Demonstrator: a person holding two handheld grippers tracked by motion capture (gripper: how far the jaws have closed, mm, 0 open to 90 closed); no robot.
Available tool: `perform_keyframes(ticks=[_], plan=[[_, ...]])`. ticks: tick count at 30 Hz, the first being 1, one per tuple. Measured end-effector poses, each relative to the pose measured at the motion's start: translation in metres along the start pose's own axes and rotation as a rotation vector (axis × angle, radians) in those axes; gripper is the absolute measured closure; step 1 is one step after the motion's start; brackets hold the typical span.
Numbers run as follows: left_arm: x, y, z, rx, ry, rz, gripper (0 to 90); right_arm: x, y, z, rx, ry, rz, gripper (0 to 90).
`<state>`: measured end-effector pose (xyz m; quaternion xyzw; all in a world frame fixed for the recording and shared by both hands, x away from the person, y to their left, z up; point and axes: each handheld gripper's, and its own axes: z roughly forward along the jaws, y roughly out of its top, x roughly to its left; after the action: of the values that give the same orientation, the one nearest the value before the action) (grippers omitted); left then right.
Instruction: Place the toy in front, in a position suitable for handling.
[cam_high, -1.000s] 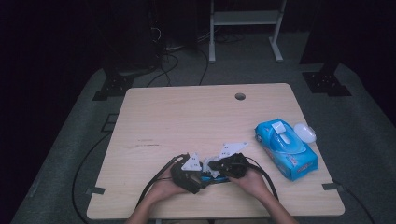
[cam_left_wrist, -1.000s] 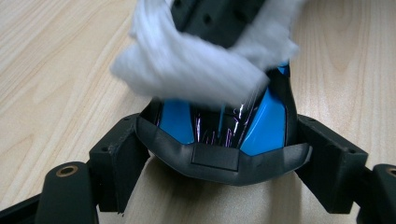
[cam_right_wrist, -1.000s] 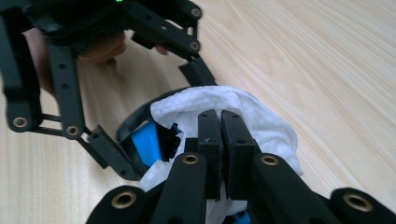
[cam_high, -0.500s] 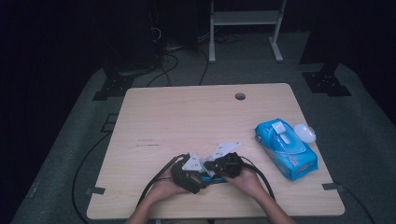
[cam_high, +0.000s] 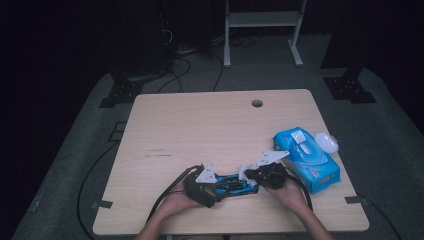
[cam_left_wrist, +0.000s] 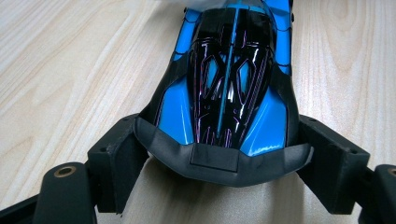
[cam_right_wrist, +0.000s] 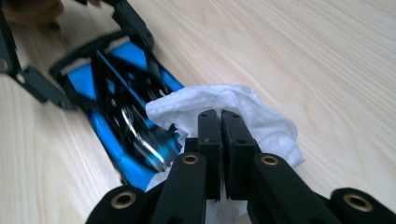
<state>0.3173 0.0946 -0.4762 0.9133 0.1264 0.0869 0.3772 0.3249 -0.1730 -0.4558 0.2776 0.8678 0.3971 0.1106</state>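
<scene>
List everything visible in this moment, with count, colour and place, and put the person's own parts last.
toy car: one, blue and black, near edge of the table, front end clamped between the left gripper's jaws.
wipe: one, white, crumpled, pinched in the right gripper, resting on the car's far end.
wipes pack: one, blue, right side of the table.
round lid: one, white, beside the pack at the right edge.
table: one, light wood, with a hole near its far edge.
stand: one, white, on the floor behind the table.
left gripper: one, black.
right gripper: one, black.
hands: two, at the near edge, one holding each gripper.
</scene>
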Motion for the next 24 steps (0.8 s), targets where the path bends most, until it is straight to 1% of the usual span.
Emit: perform_keyframes(ticks=[4,6,7,8,10,11,13,14,17,18,19,22,23,24], plan=[[0.001,0.0,-0.001,0.002,-0.002,0.001,22.2,-0.004,-0.009,-0.008,0.011,-0.012,0.011,86.5],[0.001,0.0,-0.001,0.002,-0.004,0.002,22.2,-0.004,-0.011,-0.011,0.014,-0.012,0.024,86.5],[0.001,0.0,-0.001,0.002,-0.004,0.003,22.3,-0.004,-0.012,-0.011,0.01,-0.016,0.02,86.5],[0.001,0.0,-0.001,0.002,-0.005,0.003,22.3,-0.002,-0.011,-0.011,0.011,-0.018,0.019,86.5],[0.001,-0.001,-0.001,0.001,-0.006,0.002,22.3,0.001,-0.009,-0.008,-0.002,-0.004,0.02,86.5],[0.001,-0.001,-0.001,0.001,-0.006,0.003,22.3,0.004,-0.005,-0.004,-0.011,0.009,0.012,86.4],[0.001,-0.001,-0.001,-0.001,-0.007,0.002,22.3,0.005,-0.003,-0.002,-0.017,0.016,0.008,86.4],[0.002,-0.001,-0.001,-0.004,-0.009,0.001,22.4,0.007,0.001,0.001,-0.03,0.025,0.002,86.4],[0.002,-0.001,-0.001,-0.004,-0.011,0.001,22.5,0.007,0.001,0.002,-0.027,0.028,-0.003,86.5],[0.002,-0.001,-0.001,-0.004,-0.01,0.001,22.5,0.007,0.001,0.001,-0.024,0.03,0.004,86.5],[0.002,-0.001,-0.001,-0.003,-0.01,0.002,22.5,0.005,-0.003,-0.001,-0.014,0.027,0.006,86.4],[0.002,-0.002,-0.002,-0.003,-0.012,0.001,22.5,0.004,-0.008,-0.006,-0.006,0.019,0.008,86.5],[0.002,-0.002,-0.002,-0.003,-0.013,0.001,22.6,0.004,-0.011,-0.009,-0.006,0.016,0.011,86.4],[0.002,-0.002,-0.002,-0.003,-0.014,0.001,22.6,0.006,-0.018,-0.015,-0.002,0.017,0.013,86.4]])
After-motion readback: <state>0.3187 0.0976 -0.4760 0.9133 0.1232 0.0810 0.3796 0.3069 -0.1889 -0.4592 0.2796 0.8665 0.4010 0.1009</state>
